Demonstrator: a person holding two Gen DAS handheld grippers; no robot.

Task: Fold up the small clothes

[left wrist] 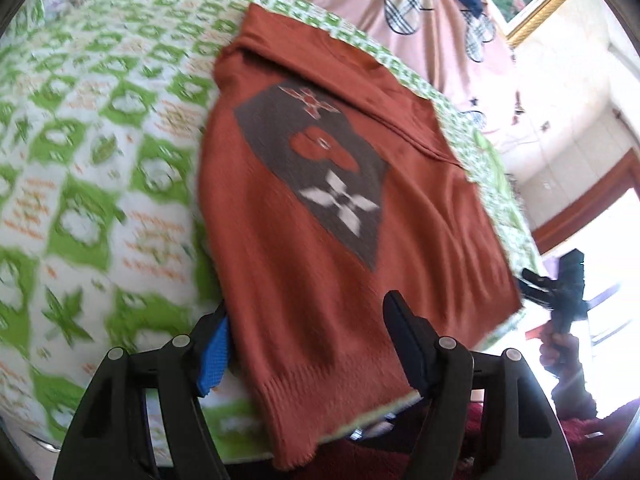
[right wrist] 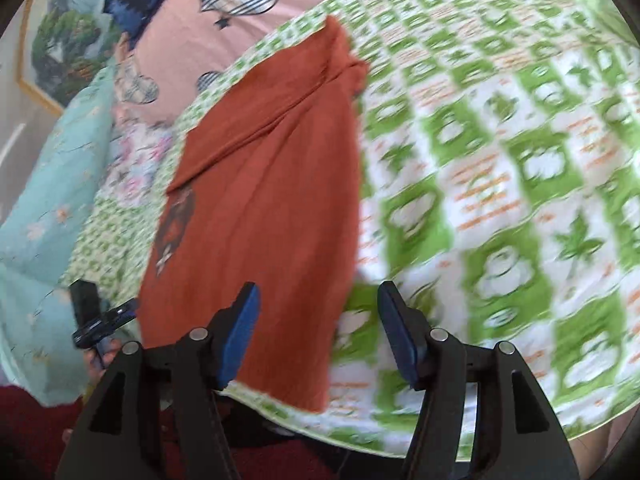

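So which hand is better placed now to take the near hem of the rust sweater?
Probably left. The left tool stands open with the sweater hem lying between its fingers. The right tool is open too, but mostly over the green blanket beside the sweater edge.

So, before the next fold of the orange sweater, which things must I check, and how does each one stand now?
1. Left gripper open, pads not pressing the cloth: ok.
2. Right gripper open, nothing held: ok.
3. Orange sweater lies on the green patterned blanket: ok.
4. Sweater flat: not ok; one side is folded over and the top end is bunched.
5. Hem fully on the blanket: not ok; its corner hangs over the near edge.
6. Sleeves tucked evenly: cannot tell; the pictures are blurred.
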